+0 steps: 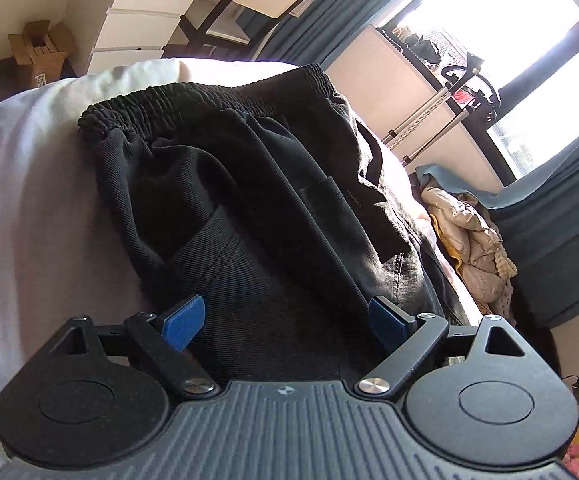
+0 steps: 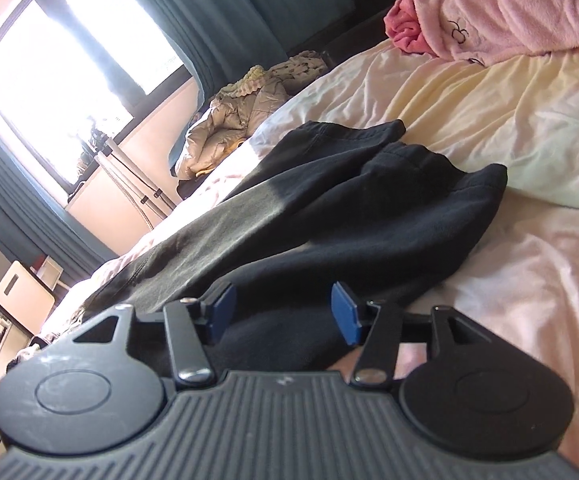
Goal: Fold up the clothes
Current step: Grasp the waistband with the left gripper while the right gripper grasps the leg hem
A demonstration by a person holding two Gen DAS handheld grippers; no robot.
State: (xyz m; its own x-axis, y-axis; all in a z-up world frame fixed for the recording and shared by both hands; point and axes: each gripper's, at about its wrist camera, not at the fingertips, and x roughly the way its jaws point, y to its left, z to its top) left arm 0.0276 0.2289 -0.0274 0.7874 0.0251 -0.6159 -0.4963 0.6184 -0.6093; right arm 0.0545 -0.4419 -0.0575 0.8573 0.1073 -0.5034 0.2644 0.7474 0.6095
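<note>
Here | both grippers [image 1: 285,318] [image 2: 283,314] wide | black trousers [image 1: 249,184] between | hems cut off

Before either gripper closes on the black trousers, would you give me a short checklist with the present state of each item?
1. Left gripper open, black trousers between its fingers: ok.
2. Right gripper open over the dark fabric: ok.
3. Elastic waistband in sight: ok.
4. Trousers lying flat: not ok, bunched and creased.
5. Pink fleece apart from the trousers: ok.
6. Fingers taking only one layer of cloth: cannot tell.
</note>
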